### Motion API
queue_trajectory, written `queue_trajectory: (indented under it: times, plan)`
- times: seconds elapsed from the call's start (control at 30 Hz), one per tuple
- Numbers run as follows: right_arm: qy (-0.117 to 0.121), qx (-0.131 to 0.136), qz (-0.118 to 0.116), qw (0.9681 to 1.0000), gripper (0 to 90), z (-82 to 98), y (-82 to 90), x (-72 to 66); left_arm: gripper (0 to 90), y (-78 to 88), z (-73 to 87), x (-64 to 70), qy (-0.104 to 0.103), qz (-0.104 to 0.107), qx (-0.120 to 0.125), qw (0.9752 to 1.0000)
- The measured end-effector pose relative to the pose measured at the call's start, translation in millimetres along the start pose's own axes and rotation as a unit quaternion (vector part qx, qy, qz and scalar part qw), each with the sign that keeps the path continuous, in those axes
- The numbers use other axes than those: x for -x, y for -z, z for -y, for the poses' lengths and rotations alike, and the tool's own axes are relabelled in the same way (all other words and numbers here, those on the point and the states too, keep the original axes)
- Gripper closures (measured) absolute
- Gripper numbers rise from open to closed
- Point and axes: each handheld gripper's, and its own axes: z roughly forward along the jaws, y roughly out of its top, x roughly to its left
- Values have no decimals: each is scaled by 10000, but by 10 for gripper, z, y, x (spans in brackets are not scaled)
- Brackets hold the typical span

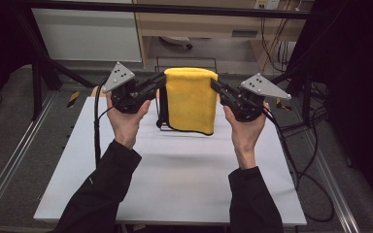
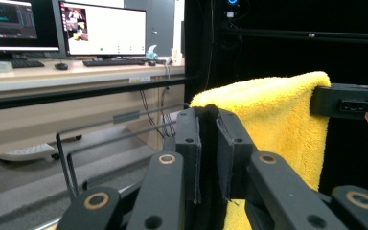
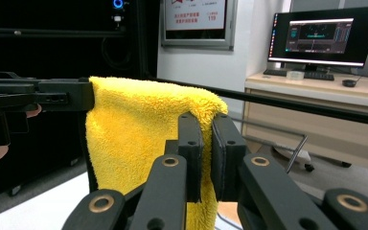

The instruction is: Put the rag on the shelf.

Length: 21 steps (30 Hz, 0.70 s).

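From above, the yellow towel (image 1: 191,99) hangs folded over the wire rack (image 1: 162,119) on the white counter (image 1: 175,170), left claw (image 1: 162,80) and right claw (image 1: 214,83) pinching its top corners. Left gripper view: jaws clamped on towel (image 2: 268,115). Right gripper view: same (image 3: 134,129).

The high view sits above and behind me, facing forward and down over the white table (image 1: 184,165), far enough to take in both my forearms. The left gripper view rides close behind my left gripper (image 2: 210,143), looking level along its jaws towards the yellow towel (image 2: 278,120) just past my fingertips. The right gripper view does the same behind my right gripper (image 3: 206,153), facing the opposite way (each one catches my other gripper at the far edge). All three share the towel and the wire rack (image 1: 161,104) beneath it.
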Motion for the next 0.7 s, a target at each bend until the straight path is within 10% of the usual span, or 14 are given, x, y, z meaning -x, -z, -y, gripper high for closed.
queue_trajectory:
  times: [0.7]
  plan:
    - [98, 268, 121, 9995, 845, -324, -174, 104, 803, -136, -327, -105, -34, -104, 296, 9995]
